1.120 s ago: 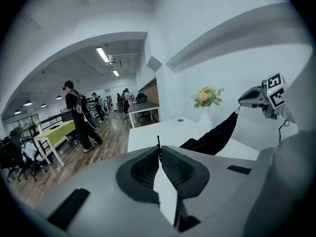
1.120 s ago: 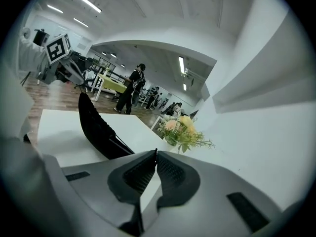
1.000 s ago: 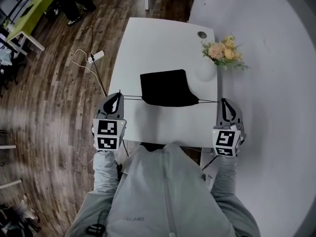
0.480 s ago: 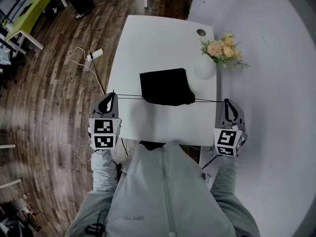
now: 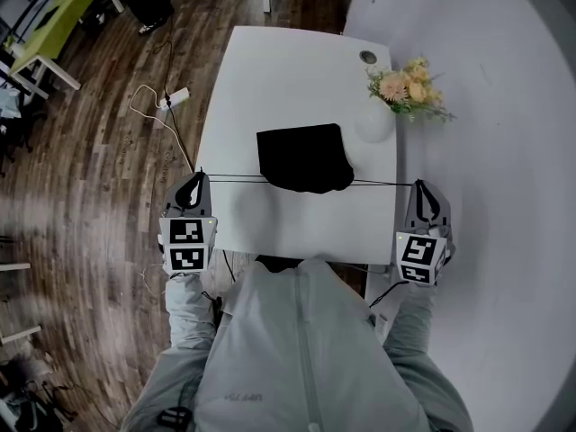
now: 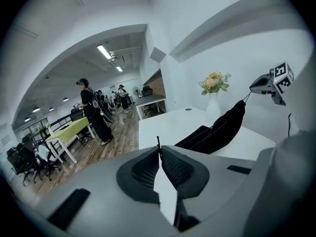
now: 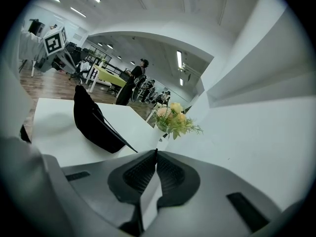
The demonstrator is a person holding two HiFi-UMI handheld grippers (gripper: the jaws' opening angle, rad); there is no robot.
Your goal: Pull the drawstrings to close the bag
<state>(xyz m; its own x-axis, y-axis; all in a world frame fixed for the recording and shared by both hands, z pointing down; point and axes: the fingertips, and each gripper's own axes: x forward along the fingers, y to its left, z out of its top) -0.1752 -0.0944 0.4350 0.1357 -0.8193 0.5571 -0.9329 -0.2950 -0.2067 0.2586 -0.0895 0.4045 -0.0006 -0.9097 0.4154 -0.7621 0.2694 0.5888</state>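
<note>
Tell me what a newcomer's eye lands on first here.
A black drawstring bag lies in the middle of the white table, its drawstrings stretched taut out to both sides. The left gripper and the right gripper are each shut on a string end, near the table's two side edges. A vase of peach flowers stands at the table's far right corner.

A white table (image 5: 288, 70) stands on dark wood floor (image 5: 99, 151) beside a white wall (image 5: 504, 151).
</note>
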